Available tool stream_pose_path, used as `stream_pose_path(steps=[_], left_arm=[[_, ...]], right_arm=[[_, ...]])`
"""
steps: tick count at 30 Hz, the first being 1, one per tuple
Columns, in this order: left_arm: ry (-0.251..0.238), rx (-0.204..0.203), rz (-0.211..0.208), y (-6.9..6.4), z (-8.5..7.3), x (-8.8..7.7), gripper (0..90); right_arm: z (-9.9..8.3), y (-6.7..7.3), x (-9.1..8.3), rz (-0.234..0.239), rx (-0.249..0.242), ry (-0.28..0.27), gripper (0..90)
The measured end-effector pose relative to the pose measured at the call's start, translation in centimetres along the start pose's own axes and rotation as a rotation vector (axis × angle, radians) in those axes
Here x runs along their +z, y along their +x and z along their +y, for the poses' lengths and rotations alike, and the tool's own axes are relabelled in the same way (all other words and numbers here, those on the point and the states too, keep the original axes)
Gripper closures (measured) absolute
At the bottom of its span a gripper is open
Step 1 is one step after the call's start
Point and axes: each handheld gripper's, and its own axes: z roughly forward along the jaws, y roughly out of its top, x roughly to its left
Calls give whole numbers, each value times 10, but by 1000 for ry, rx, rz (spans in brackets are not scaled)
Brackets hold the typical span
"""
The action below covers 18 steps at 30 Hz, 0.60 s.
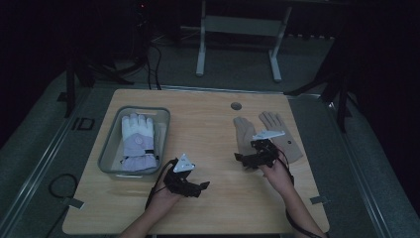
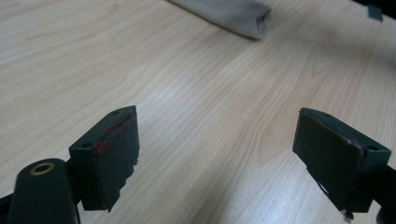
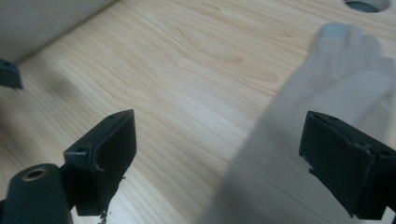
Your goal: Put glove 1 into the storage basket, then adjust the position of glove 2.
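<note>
Right gripper (image 3: 219, 161) gaping over tan glove (image 3: 322, 112) | I'm aiming low at its 12 o'clock cuff | left gripper (image 2: 215, 163) idling open

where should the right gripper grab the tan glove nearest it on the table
Take the left tan glove by its cuff end, coming down from above with the right gripper, whose jaws are open. It lies flat, fingers pointing away, with the cuff nearest the gripper; pinching up a fold of fabric there looks easiest.

No legible text, a small round emblem on the white and lilac padded glove (image 1: 137, 140) in the grey plastic bin (image 1: 110, 148) at left of the high view, too small to read
</note>
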Motion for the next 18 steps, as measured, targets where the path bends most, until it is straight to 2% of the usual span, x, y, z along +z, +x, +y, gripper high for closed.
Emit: stream_pose_path(steps=[4, 6, 10, 11, 12, 14, 16, 18], left_arm=[[-11, -24, -7, 2, -7, 0, 148], [-21, -28, -3, 3, -10, -1, 148], [-32, -14, 23, 2, -13, -3, 149], [-33, -5, 37, 0, -14, -4, 149], [-37, 11, 49, -1, -15, -5, 149], [-38, 23, 59, -2, -16, -5, 149], [-43, 11, 55, -1, -17, -6, 150], [-43, 5, 53, -1, -19, -7, 150]], right_arm=[[-12, -8, -6, -37, -40, -6, 124], [-17, -13, -10, -30, -41, -1, 123], [-22, -20, -16, -8, -25, -24, 125], [-24, -26, -19, 29, 7, -43, 124], [-25, -29, -20, 33, 22, -50, 122], [-24, -32, -21, 18, 36, -68, 114], [-23, -33, -21, -15, 21, -63, 109], [-22, -35, -18, -12, 23, -58, 109]])
